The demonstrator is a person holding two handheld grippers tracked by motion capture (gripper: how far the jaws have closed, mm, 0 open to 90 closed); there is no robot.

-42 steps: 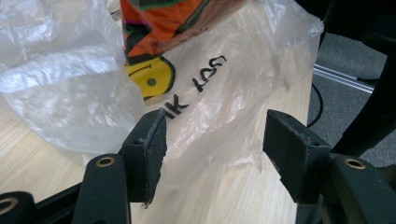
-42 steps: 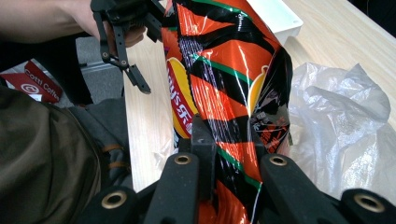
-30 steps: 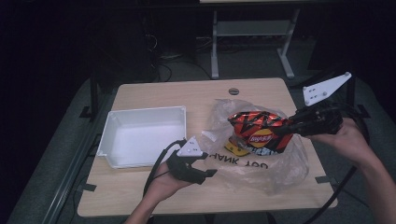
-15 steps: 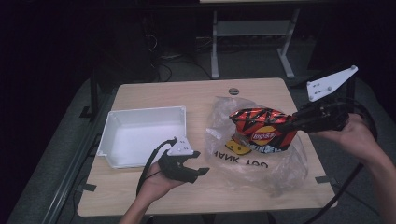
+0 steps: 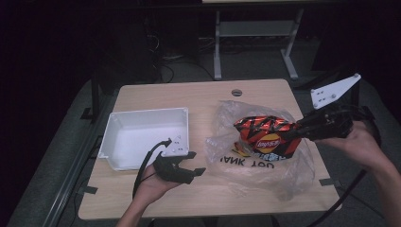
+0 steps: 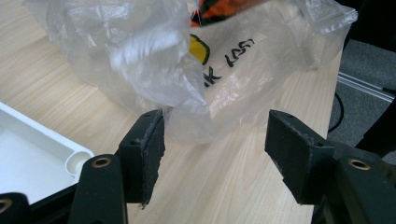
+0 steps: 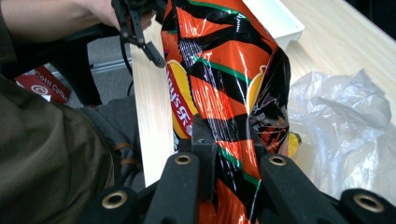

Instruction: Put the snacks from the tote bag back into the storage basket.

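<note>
Right gripper (image 7: 224,154) is pinched hard on the end of the one chip bag (image 5: 267,137), the orange and black foil crushed between its jaws; the bag is held off the tabletop (image 5: 208,97), above the crumpled clear plastic bag (image 5: 250,163), and appears largely out of that bag's mouth. Left gripper (image 6: 215,149) stands spread with nothing between its jaws, just short of the near edge of the plastic bag and not touching it; in the high view it sits low at the front of the tabletop, beside the corner of the white tray (image 5: 142,137). Judgement on progress: the chip bag is gripped and lifted, extraction from the plastic bag looks nearly or fully done; what remains is to carry it across and set it down, most likely in the tray, which holds nothing yet. The plastic may need holding down should the foil snag. Count: one chip bag, one plastic bag printed with black lettering, one white tray, two grippers, one tabletop
</note>
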